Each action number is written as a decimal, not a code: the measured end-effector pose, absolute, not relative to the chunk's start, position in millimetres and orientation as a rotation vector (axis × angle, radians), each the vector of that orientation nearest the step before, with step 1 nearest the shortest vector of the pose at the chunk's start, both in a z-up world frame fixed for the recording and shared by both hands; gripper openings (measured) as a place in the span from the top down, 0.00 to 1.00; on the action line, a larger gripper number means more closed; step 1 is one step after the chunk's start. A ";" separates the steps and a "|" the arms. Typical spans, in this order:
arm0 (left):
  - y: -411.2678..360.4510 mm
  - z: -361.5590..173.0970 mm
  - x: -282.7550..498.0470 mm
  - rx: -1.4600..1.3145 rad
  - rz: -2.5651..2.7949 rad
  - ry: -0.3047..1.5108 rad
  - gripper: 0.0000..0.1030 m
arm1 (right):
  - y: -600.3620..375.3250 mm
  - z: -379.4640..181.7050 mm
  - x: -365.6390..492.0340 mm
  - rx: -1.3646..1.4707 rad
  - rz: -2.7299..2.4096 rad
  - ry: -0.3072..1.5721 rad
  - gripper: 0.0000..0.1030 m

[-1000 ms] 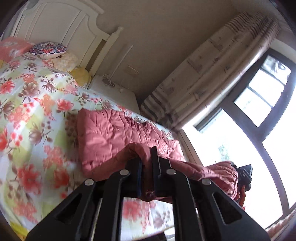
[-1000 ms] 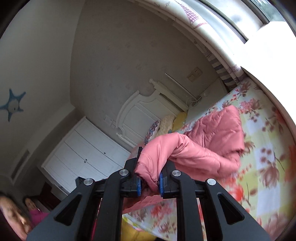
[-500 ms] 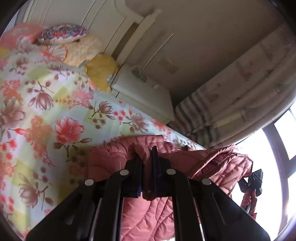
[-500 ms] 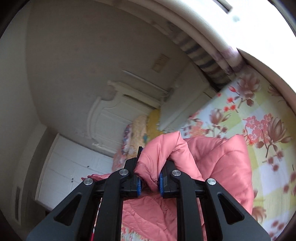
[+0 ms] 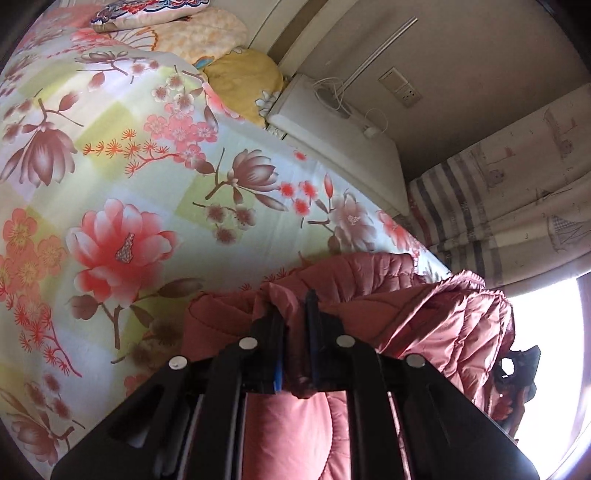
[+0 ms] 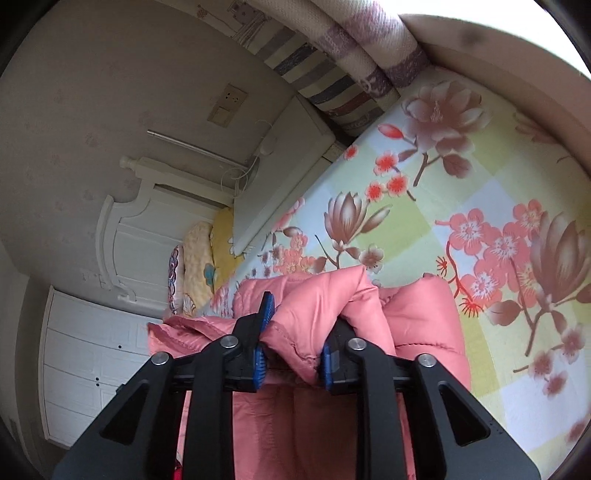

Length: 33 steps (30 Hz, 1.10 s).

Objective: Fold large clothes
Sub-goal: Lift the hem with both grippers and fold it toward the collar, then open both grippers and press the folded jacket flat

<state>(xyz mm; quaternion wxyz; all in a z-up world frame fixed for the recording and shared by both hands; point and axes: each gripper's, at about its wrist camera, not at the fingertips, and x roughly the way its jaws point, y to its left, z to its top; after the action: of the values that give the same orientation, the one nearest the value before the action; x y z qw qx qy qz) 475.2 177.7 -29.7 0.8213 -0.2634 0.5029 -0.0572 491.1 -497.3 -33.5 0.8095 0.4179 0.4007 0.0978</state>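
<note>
My left gripper [image 5: 293, 314] had only just begun to ease apart, yet its fingers [image 5: 312, 325] were still pinched on a fold of the pink quilted jacket [image 5: 417, 317]. The right gripper [image 6: 295, 332] had been opening more plainly — its blue pads [image 6: 260, 360] stood apart, with a puffed edge of the jacket [image 6: 317, 306] lying between them and still touching both. The jacket itself lay bunched on the floral bedspread [image 5: 147, 177], near the side of the bed by the white nightstand [image 5: 332, 133] and the striped curtain [image 5: 509, 206]. Pillows [image 5: 207, 33] were stacked at the white headboard [image 6: 136, 229] — well apart from the jacket.
</note>
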 end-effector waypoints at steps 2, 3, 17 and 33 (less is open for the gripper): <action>175.6 -28.3 476.2 -0.542 -0.106 1.080 0.89 | -499.3 -15.0 486.3 0.882 0.210 0.818 0.66; 175.3 -28.5 477.0 -0.538 -0.102 1.083 0.89 | -501.3 -5.9 483.2 0.876 0.205 0.793 0.62; 168.9 -28.1 486.4 -0.492 -0.090 1.098 0.89 | -241.2 67.7 416.5 -0.171 0.466 0.751 0.37; 153.0 36.9 425.6 -0.134 0.066 0.907 0.42 | -191.3 -65.9 484.2 -0.209 0.385 1.034 0.33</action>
<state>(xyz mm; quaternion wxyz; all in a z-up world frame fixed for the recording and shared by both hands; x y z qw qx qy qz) 425.6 153.0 36.9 0.8963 -0.0645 0.4377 0.0320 484.2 -191.3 -65.9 0.8463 -0.0991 0.4904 0.1827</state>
